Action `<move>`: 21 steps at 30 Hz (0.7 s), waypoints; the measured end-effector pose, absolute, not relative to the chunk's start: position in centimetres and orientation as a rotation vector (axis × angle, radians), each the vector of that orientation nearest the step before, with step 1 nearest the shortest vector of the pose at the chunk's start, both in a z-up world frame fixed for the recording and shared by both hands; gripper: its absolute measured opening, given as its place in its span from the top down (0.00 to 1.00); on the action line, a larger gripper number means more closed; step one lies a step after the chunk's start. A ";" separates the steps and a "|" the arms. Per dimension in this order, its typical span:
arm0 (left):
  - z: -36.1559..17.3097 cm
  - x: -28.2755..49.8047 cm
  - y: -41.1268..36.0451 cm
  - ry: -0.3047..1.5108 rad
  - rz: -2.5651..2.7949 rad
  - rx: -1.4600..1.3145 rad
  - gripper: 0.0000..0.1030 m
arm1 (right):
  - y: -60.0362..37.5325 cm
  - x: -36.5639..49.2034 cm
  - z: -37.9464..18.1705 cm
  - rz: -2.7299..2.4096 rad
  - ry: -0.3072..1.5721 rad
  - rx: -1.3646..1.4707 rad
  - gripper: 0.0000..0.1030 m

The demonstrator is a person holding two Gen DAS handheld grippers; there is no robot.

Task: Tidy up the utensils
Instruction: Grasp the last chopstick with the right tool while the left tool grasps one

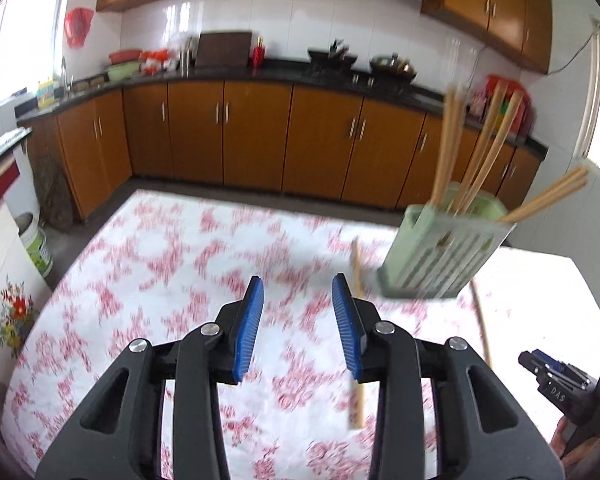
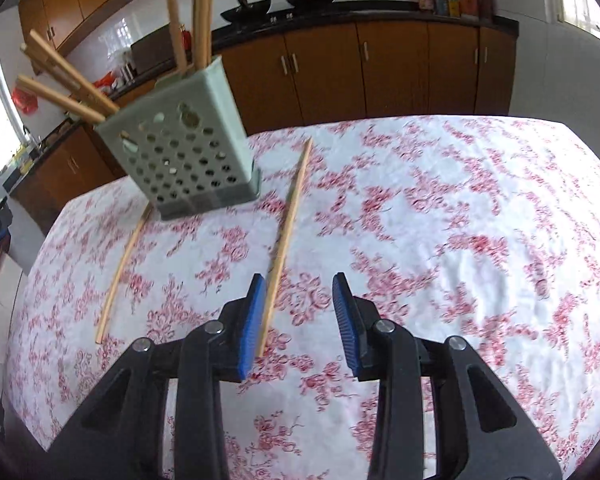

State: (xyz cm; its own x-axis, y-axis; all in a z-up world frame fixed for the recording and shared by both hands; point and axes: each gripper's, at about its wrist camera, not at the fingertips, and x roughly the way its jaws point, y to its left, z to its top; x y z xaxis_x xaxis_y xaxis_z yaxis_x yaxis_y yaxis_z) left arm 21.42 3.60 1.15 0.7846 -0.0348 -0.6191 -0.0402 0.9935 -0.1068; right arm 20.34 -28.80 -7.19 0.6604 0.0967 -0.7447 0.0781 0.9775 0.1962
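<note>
A pale green perforated utensil holder (image 1: 440, 256) (image 2: 188, 156) stands on the floral tablecloth and holds several wooden chopsticks (image 1: 452, 152) (image 2: 66, 76). Two loose chopsticks lie on the cloth: one (image 2: 288, 216) (image 1: 356, 264) runs toward my right gripper's left finger, the other (image 2: 120, 272) (image 1: 482, 320) lies partly under the holder's edge. My left gripper (image 1: 298, 292) is open and empty above the cloth, left of the holder. My right gripper (image 2: 300, 292) is open and empty, with the near chopstick's end beside its left pad.
The table (image 1: 160, 248) has a white cloth with red flowers. Behind it are wooden kitchen cabinets (image 1: 256, 136), a black counter with woks (image 1: 392, 66), and a floor gap between. The right gripper's body (image 1: 556, 384) shows at the left view's right edge.
</note>
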 end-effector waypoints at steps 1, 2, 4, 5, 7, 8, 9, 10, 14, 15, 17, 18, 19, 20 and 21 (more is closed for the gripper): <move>0.0 21.6 3.7 0.698 0.008 -0.111 0.65 | -28.1 20.7 -7.8 0.016 0.869 0.203 0.66; -0.6 21.6 3.8 0.711 0.010 -0.107 0.65 | -27.5 21.0 -8.4 0.014 0.885 0.189 0.66; -1.8 21.7 3.9 0.742 0.011 -0.103 0.65 | -26.6 21.3 -9.4 0.013 0.902 0.176 0.66; -2.5 21.6 3.9 0.756 0.009 -0.100 0.65 | -26.2 21.5 -10.0 0.009 0.908 0.171 0.66; -3.2 21.5 3.8 0.771 0.007 -0.094 0.65 | -25.9 21.9 -10.3 -0.002 0.915 0.154 0.66; -3.5 21.5 3.8 0.778 0.005 -0.092 0.65 | -25.7 22.1 -10.5 -0.009 0.916 0.139 0.67; -3.7 21.4 3.7 0.783 0.004 -0.091 0.65 | -25.5 22.2 -10.7 -0.015 0.917 0.125 0.69; -3.7 21.3 3.5 0.786 0.004 -0.090 0.65 | -25.3 22.3 -10.9 -0.020 0.920 0.113 0.72; -4.1 21.4 3.2 0.795 0.000 -0.084 0.65 | -25.0 22.6 -11.2 -0.041 0.905 0.082 0.83; -4.2 21.4 3.2 0.797 -0.001 -0.084 0.65 | -25.0 22.6 -11.2 -0.046 0.903 0.079 0.85; -4.3 21.6 3.0 0.801 -0.002 -0.084 0.65 | -25.2 22.3 -11.3 -0.053 0.896 0.074 0.90; -4.3 21.6 2.9 0.804 -0.004 -0.084 0.65 | -25.2 22.3 -11.4 -0.057 0.893 0.071 0.91; -4.4 21.7 2.8 0.806 -0.006 -0.084 0.65 | -25.3 22.3 -11.4 -0.059 0.890 0.072 0.91; -4.5 21.7 2.6 0.810 -0.010 -0.083 0.65 | -25.4 22.3 -11.4 -0.062 0.889 0.075 0.92; -4.6 21.7 2.5 0.813 -0.013 -0.082 0.65 | -25.7 22.3 -11.4 -0.075 0.887 0.079 0.92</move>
State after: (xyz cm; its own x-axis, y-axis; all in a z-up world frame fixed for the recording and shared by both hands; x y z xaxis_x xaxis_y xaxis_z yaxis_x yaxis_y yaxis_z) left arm 21.70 2.50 -4.62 0.6871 -0.0432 -0.7253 -0.0199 0.9967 -0.0783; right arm 22.29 -25.67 -11.45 0.6295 -0.0326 -0.7763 0.0981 0.9945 0.0378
